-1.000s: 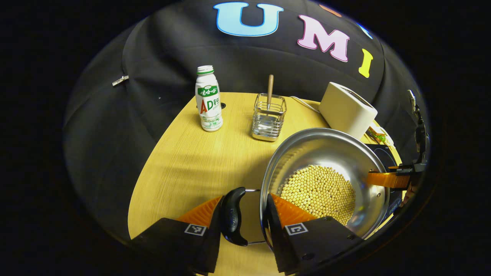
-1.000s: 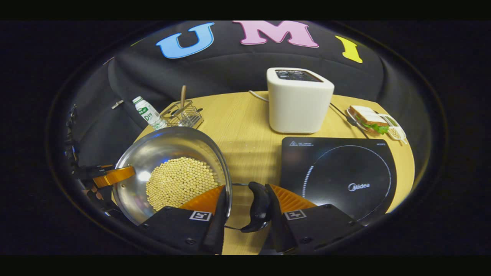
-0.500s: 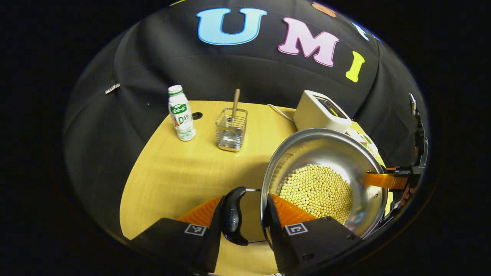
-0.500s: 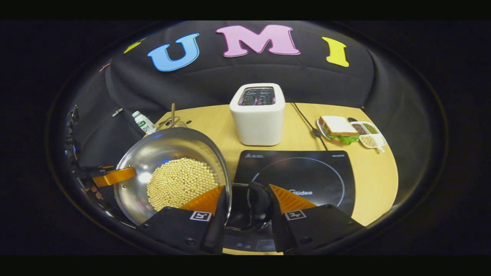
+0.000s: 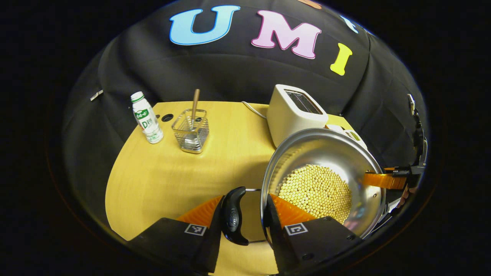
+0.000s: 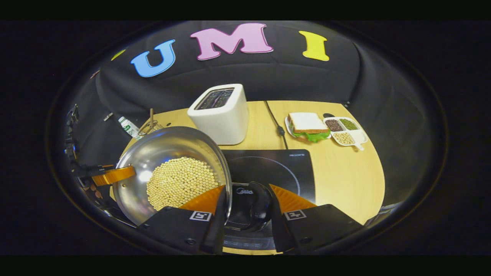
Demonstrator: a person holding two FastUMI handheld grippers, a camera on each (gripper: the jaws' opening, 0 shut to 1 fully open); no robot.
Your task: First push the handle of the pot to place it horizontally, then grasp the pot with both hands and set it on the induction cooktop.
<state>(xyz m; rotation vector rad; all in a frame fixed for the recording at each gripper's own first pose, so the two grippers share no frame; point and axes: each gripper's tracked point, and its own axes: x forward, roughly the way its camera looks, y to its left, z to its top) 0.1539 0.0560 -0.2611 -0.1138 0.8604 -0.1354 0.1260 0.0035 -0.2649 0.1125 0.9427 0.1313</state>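
A steel pot (image 5: 318, 149) holding pale yellow beans (image 5: 314, 188) hangs in the air between both grippers. My left gripper (image 5: 245, 214) is shut on the pot's near black side handle (image 5: 232, 214), with one finger inside the rim and one outside. In the right gripper view, my right gripper (image 6: 245, 205) is shut the same way on the opposite black handle (image 6: 261, 205) of the pot (image 6: 165, 147). That handle hovers over the black induction cooktop (image 6: 276, 168). Each gripper's far finger shows across the pot: right gripper (image 5: 383, 180), left gripper (image 6: 111, 175).
On the wooden table (image 5: 172, 180) stand a white toaster (image 6: 220, 113), a drink bottle (image 5: 147, 119) and a wire basket (image 5: 190, 130) with a wooden-handled utensil. A sandwich plate (image 6: 307, 126) and a divided dish (image 6: 345, 132) sit behind the cooktop; a black cable (image 6: 278, 126) runs beside the toaster.
Both grippers have carried the pot to the right, off the bare table. The cooktop has slid under the right handle; bottle and basket have drifted left.
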